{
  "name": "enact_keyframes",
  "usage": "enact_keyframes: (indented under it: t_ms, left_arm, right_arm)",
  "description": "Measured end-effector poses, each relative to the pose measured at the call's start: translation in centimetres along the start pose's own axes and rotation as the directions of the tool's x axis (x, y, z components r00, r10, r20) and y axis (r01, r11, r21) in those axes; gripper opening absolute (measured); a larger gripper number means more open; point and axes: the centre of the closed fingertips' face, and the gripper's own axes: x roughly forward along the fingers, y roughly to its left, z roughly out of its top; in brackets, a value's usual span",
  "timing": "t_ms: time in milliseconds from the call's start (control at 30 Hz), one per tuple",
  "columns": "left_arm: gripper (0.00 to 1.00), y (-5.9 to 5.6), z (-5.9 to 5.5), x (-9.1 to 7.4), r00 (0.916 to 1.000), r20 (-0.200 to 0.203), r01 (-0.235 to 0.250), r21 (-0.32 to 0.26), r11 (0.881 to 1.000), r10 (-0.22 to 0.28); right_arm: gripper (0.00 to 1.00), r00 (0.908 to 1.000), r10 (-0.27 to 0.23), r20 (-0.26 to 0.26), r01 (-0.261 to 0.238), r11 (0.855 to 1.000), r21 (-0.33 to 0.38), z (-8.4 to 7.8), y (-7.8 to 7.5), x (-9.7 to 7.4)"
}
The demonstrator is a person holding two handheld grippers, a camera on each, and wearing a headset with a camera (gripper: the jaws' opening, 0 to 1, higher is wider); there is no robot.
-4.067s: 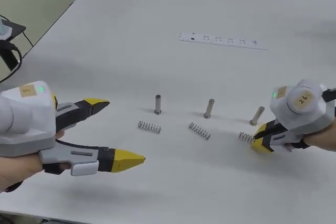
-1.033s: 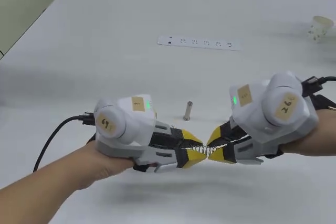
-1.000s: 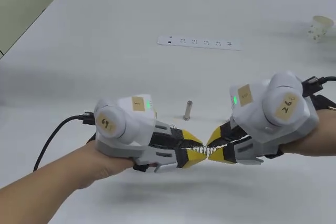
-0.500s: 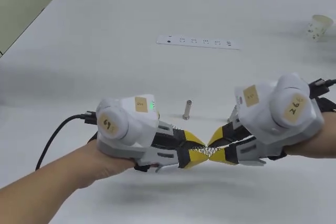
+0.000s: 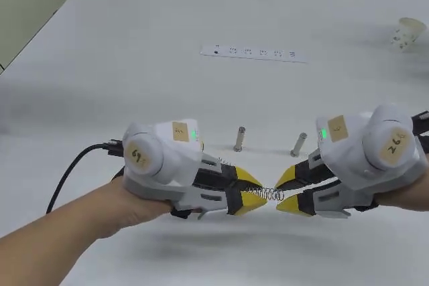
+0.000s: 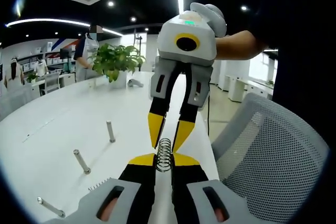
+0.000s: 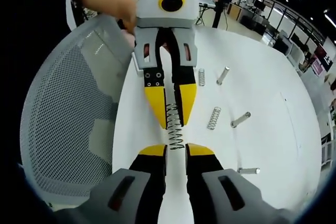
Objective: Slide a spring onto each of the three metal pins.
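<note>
The left tool (image 5: 261,192) is pinched shut on one end of a spring (image 5: 272,195), held above the tabletop (image 5: 134,45). The right tool (image 5: 279,196) is slightly spread, tips flanking the free end. In the right gripper view, two loose springs (image 7: 213,117) are seen among three pins (image 7: 240,119).

Left gripper (image 5: 261,192) clamped, right gripper (image 5: 279,195) parted, tip-to-tip
</note>
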Motion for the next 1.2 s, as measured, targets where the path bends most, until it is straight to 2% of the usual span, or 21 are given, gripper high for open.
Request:
enact_keyframes:
  t_ms: [167, 333, 467, 600, 667, 867, 1200]
  left_arm:
    - [0.02, 0.0, 0.0, 0.1, 1.0000, 0.000, -0.002, -0.004, 1.000, 0.002]
    - [0.02, 0.1, 0.0, 0.0, 1.0000, 0.003, 0.001, -0.018, 1.000, -0.001]
    - [0.02, 0.2, -0.5, 0.0, 0.9999, -0.017, -0.001, -0.007, 1.000, 0.001]
    - [0.02, 0.3, -0.6, 0.0, 0.9998, -0.018, -0.004, -0.011, 1.000, 0.003]
    - [0.02, 0.2, -0.7, 0.0, 0.9997, -0.023, 0.000, -0.010, 1.000, 0.000]
    - [0.02, 0.0, -1.0, 0.0, 0.9994, -0.035, 0.002, 0.000, 1.000, -0.002]
    - [0.02, -0.2, -0.9, -0.1, 0.9996, -0.030, 0.000, -0.002, 1.000, 0.000]
  right_arm:
    - [0.09, 0.9998, -0.008, 0.019, 0.008, 1.000, -0.009, 0.2, 0.0, -0.1]
    - [0.08, 0.9997, -0.005, 0.025, 0.005, 1.000, 0.015, 0.5, -0.1, -0.5]
    - [0.08, 0.9989, -0.005, 0.048, 0.006, 1.000, -0.010, 1.3, -0.3, -1.2]
    - [0.08, 0.9980, -0.008, 0.063, 0.010, 0.999, -0.044, 2.2, -0.3, -1.7]
    - [0.08, 0.9969, -0.005, 0.079, 0.010, 0.997, -0.071, 2.8, -0.2, -1.9]
    - [0.08, 0.9899, 0.016, 0.141, -0.003, 0.996, -0.092, 4.5, 0.3, -1.9]
    - [0.07, 0.9814, 0.022, 0.191, -0.005, 0.996, -0.089, 5.7, 0.6, -1.8]
